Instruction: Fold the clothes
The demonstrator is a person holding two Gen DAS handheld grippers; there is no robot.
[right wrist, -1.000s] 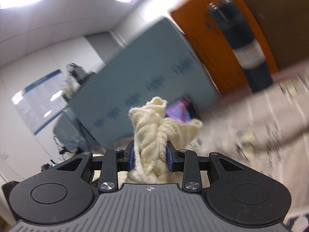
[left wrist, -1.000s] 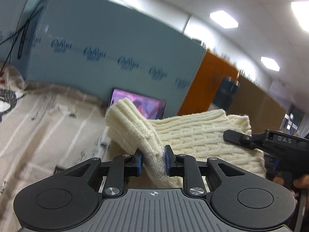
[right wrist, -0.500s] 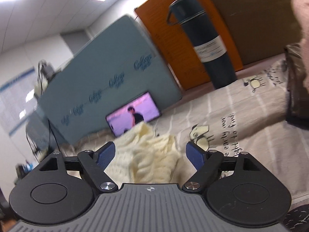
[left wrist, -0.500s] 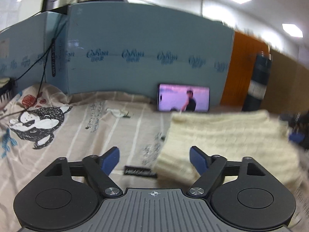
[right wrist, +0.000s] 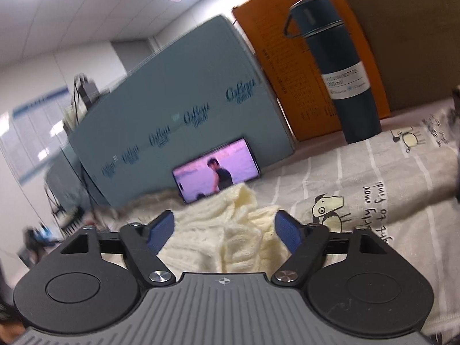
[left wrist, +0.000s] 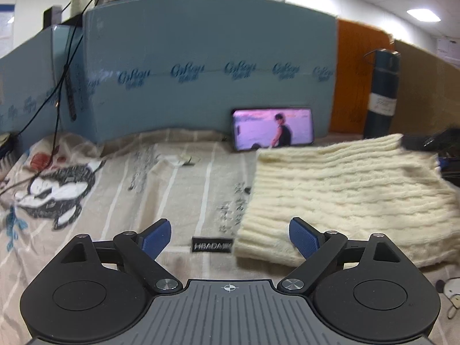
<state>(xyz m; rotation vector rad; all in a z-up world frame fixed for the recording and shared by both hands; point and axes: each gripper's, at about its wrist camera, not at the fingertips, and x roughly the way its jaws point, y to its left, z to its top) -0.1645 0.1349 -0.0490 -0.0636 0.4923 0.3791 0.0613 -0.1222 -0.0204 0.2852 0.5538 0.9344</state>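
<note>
You're working over a beige striped bedsheet w/ cartoon prints (left wrist: 178, 189). The cream cable-knit sweater (left wrist: 339, 189) is lying folded on its right side, w/ a small black rectangular label (left wrist: 212, 245) sitting just beside its near corner. A dark blue steel flask (right wrist: 342, 69) is standing upright at the back edge.

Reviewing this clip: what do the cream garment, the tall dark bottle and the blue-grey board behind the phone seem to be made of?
Cream garment: thick knitted yarn, wool or acrylic; raised cable ribs and a fuzzy matte surface show.
Tall dark bottle: probably coated metal, like a vacuum flask; smooth teal body, band near the lid, paper label.
Blue-grey board: looks like rigid foam sheet; flat matte face with repeated printed logos, though blur leaves this uncertain.
</note>
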